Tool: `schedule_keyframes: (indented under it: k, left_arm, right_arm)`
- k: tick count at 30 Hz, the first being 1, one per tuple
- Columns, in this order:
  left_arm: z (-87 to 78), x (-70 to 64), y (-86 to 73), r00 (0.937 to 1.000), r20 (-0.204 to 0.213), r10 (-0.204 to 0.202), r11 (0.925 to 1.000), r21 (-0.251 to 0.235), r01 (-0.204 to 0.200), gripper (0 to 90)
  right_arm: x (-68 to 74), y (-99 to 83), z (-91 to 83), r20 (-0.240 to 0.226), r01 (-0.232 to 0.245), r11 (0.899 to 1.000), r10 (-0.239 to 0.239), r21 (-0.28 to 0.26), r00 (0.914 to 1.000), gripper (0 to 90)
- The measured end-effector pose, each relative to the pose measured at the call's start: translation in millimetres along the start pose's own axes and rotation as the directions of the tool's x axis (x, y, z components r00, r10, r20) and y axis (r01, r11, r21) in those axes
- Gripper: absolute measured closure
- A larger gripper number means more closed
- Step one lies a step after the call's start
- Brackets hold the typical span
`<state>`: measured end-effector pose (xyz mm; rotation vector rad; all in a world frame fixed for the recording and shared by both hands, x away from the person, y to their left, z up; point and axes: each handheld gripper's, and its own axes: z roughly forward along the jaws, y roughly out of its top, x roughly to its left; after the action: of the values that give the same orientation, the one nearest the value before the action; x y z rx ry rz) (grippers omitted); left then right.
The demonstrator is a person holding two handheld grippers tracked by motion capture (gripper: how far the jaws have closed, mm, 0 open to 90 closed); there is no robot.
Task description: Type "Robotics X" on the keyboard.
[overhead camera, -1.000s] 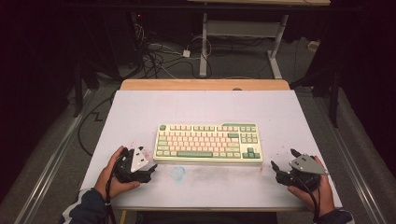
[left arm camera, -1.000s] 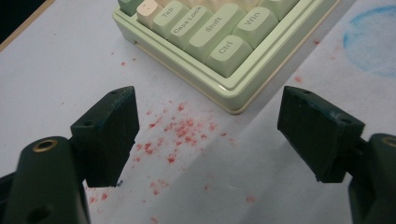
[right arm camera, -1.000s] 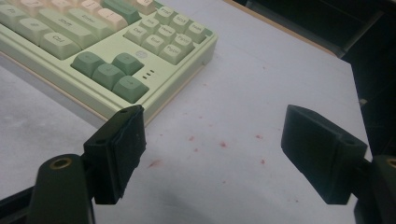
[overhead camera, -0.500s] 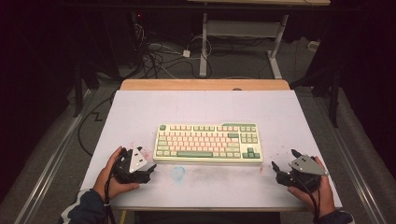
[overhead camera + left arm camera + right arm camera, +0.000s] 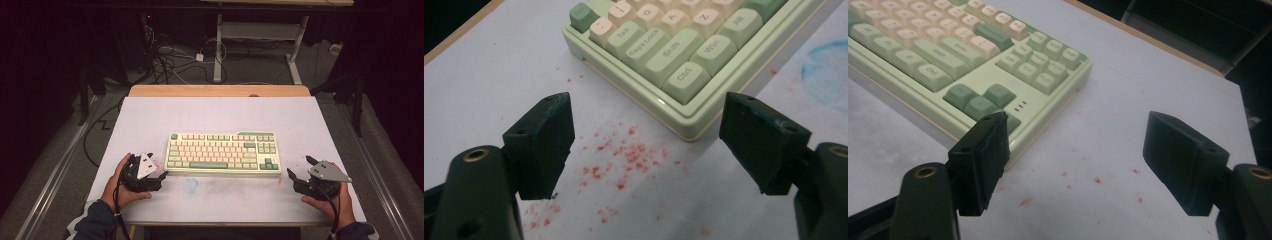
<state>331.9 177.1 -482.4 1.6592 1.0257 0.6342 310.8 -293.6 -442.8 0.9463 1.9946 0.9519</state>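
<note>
Keyboard (image 5: 223,152) sits mid-table, square to the person, and both grippers flank it. Left gripper (image 5: 649,145) has its jaws spread wide, aimed at the near-left corner by Ctrl; right gripper (image 5: 1075,160) is spread too, at the near-right corner beside the arrow keys. Looks like a stiff plastic case with some weight and slick sides. I'd pinch the case edges at the two ends, never the loose keycaps.
</note>
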Motion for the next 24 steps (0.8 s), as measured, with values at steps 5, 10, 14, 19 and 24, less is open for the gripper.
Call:
schedule_keyframes:
  k: [5,10,14,19,24]
  left_arm:
    - [7.6,-0.9,6.9,0.9997,0.005,-0.023,0.9994,-0.024,0.024,21.2]
    - [11.0,-1.1,12.6,0.9995,0.008,-0.029,0.9989,-0.037,0.030,21.2]
    - [16.0,-2.6,20.3,0.9993,0.018,-0.034,0.9982,-0.048,0.035,21.2]
    - [22.9,-6.9,26.9,0.9988,0.032,-0.037,0.9983,-0.044,0.038,21.2]
    - [29.1,-11.6,35.0,0.9974,0.050,-0.052,0.9975,-0.045,0.055,22.7]
  right_arm:
    - [2.4,9.9,4.0,-0.042,-0.003,1.000,0.002,-0.014,0.9991,36.0]
    - [5.2,18.3,9.2,-0.076,0.000,1.000,-0.001,-0.019,0.9971,44.8]
    - [7.6,25.2,15.4,-0.110,0.013,1.000,-0.015,-0.017,0.9939,60.2]
    - [13.5,37.0,26.1,-0.174,0.038,0.999,-0.037,0.002,0.9840,81.3]
    - [23.6,48.7,41.8,-0.248,0.066,0.998,-0.059,0.020,0.9669,90.0]
